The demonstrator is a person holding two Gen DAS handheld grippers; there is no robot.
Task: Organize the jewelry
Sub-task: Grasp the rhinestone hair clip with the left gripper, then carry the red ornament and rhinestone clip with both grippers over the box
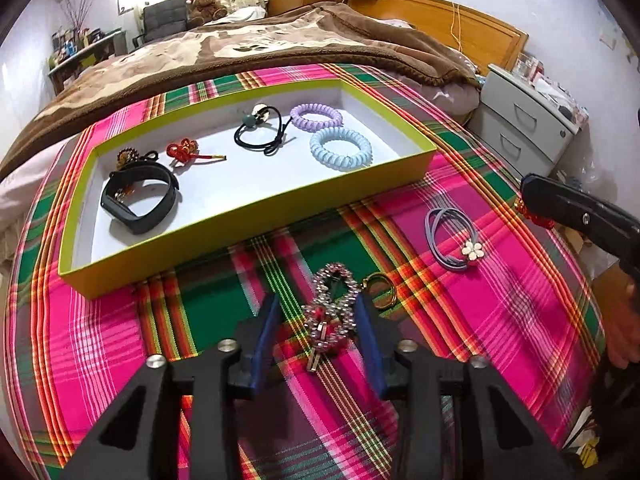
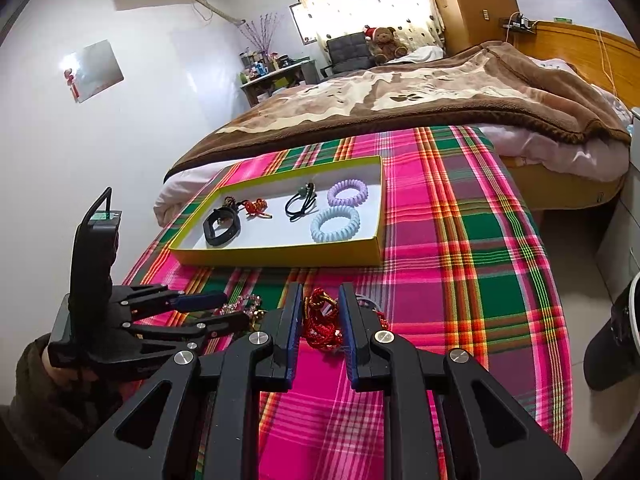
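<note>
A yellow-green tray [image 1: 248, 216] [image 2: 280, 254] on the plaid cloth holds a black band [image 1: 140, 196], a red knot charm [image 1: 184, 152], a black hair tie [image 1: 260, 132], a purple coil tie [image 1: 316, 117] and a blue coil tie [image 1: 341, 148]. My left gripper [image 1: 320, 312] [image 2: 224, 312] is open around a rhinestone bracelet [image 1: 332, 312] lying on the cloth. A gold ring [image 1: 380, 290] lies just right of it. A grey hair tie with a white flower [image 1: 452, 240] lies further right. My right gripper [image 2: 320, 308] [image 1: 580, 216] is shut on a red knotted cord [image 2: 320, 320].
The plaid cloth [image 1: 500, 320] covers the bed's near end. A brown blanket [image 1: 240, 52] lies behind the tray. A grey drawer unit [image 1: 528, 120] stands at the right, beside a wooden headboard [image 1: 440, 16]. A desk and chair stand at the far wall.
</note>
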